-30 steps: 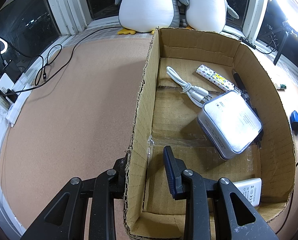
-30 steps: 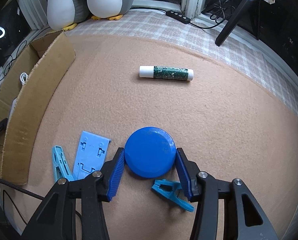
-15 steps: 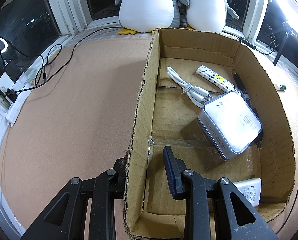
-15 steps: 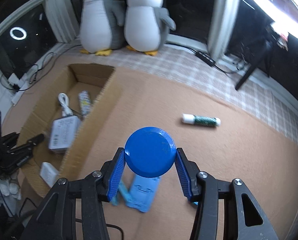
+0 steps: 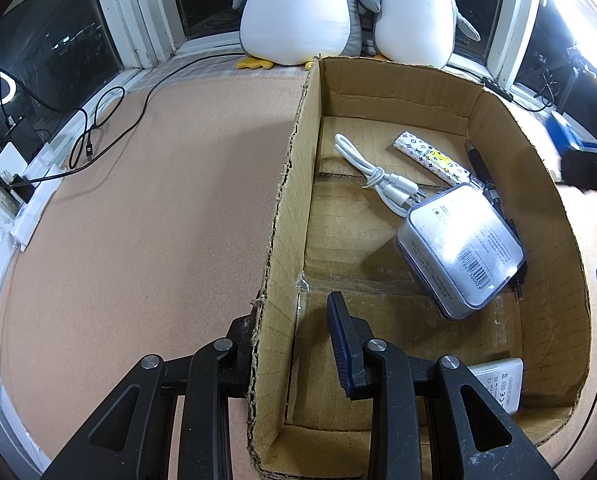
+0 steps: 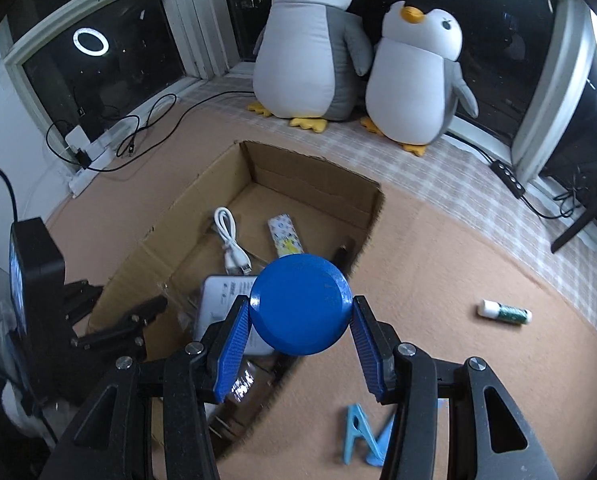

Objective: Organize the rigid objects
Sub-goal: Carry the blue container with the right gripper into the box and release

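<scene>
R gripper (image 6: 300, 336), blue pads pinching round blue plastic disc (image 6: 300, 304), held in air over near-R wall of open brown cardboard box (image 6: 318, 184). L gripper (image 5: 294, 344) spread, fingers straddling box's L wall w/o squeezing. In box: white coiled cable (image 5: 372, 178) at 11 o'clock from disc, patterned stick (image 6: 284, 235) at 12, clear plastic case (image 5: 460, 250) below disc. Green-white glue stick (image 6: 505, 313) at 3, on tan mat.
</scene>
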